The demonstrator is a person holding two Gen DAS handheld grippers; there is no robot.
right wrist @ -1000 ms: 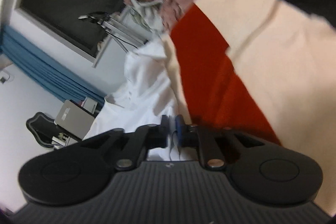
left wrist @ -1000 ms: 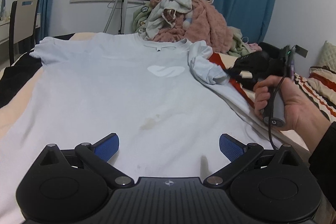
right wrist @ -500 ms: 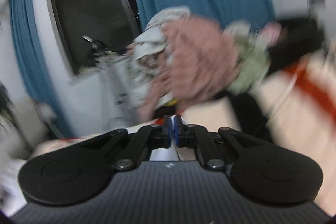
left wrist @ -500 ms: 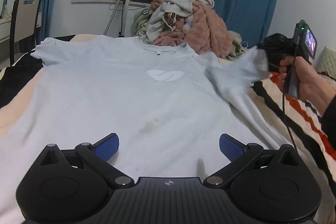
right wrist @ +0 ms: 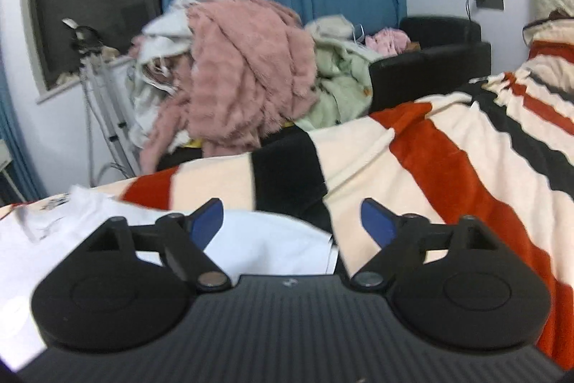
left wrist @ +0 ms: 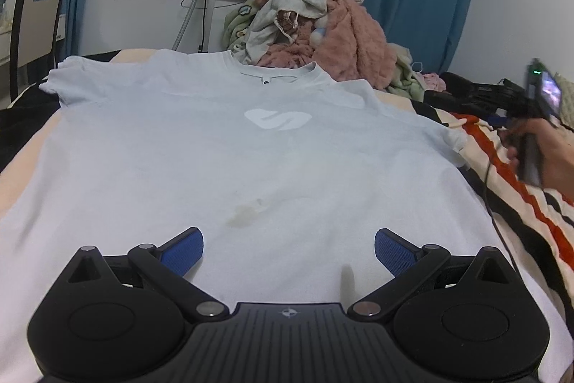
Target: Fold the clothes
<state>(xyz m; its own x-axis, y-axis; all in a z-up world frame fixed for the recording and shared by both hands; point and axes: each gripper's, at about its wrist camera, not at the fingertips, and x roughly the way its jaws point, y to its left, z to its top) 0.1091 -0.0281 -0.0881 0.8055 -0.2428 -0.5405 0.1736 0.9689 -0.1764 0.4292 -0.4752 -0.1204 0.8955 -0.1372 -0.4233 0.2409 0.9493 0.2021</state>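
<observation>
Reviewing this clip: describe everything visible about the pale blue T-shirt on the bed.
The T-shirt is pale blue, soft-looking knit, spread flat and front up on the striped blanket, collar toward the clothes pile. It has a ribbed round neck with a small tag, a white chest logo, and a yellowish stain lower down. Both short sleeves lie spread outward. The open left gripper hovers over its lower part; contact cannot be told. The right gripper is open beside its sleeve edge.

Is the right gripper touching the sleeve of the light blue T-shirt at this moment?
Apart. The left wrist view shows the right gripper held off to the side, with striped blanket visible between it and the T-shirt sleeve.
</observation>
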